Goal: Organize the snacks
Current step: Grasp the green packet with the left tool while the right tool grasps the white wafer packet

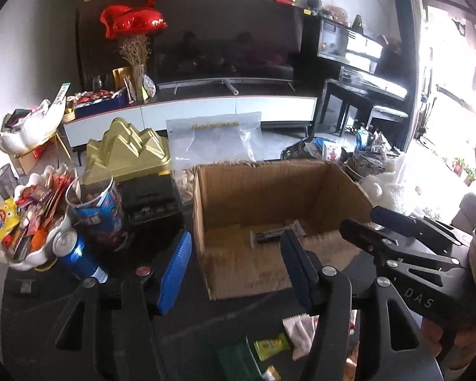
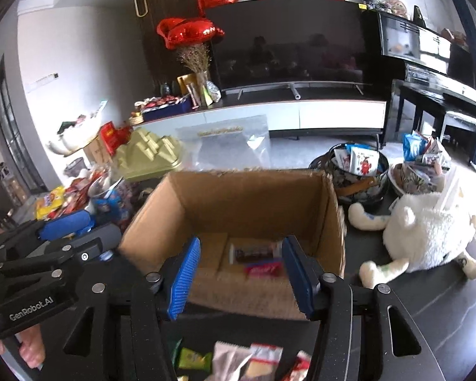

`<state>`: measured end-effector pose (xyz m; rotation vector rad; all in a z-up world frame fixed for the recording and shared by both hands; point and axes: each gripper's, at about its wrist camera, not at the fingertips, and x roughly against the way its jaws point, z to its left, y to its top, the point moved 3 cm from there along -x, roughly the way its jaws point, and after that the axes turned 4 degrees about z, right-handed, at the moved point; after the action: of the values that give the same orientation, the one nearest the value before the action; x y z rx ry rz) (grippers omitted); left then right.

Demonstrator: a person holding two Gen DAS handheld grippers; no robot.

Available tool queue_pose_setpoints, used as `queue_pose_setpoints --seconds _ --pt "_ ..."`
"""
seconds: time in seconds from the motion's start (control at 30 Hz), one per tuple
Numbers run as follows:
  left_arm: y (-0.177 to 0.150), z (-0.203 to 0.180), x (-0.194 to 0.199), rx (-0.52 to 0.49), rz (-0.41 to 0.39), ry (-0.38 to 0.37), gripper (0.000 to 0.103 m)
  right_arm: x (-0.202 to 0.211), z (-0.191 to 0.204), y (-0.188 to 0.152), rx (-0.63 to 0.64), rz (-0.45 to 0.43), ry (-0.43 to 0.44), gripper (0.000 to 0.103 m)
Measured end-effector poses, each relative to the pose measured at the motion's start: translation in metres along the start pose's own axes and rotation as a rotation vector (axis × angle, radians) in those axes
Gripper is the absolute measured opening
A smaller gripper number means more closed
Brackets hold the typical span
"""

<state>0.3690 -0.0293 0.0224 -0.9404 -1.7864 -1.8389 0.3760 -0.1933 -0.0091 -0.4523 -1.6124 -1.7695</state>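
Both the left tool [image 1: 234, 263] and right tool [image 2: 241, 273] gape empty above the cardboard box [image 2: 254, 203], where a dark snack bar [image 2: 254, 251] lies crosswise.

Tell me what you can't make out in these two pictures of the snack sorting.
- Writing on the brown packet and red packet in the cardboard box: blurred, right wrist view.
- Loose snack packets on the near table: blurred, cut by the bottom edge and the right gripper.
- Box floor, left wrist view: near wall and left gripper hide most.
- Window side, left wrist view: washed out by glare.
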Motion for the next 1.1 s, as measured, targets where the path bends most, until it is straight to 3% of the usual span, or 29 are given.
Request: queue_pose_setpoints --seconds 0.47,1.1 --pt "-0.049 0.005 0.017 0.053 0.104 -0.029 0.061 0.016 0.019 -0.047 -0.008 0.110 0.012 0.055" --pt "-0.118 0.016 -0.039 0.109 0.365 -0.044 0.064 -0.032 0.017 -0.108 -0.055 0.356 0.010 0.055"
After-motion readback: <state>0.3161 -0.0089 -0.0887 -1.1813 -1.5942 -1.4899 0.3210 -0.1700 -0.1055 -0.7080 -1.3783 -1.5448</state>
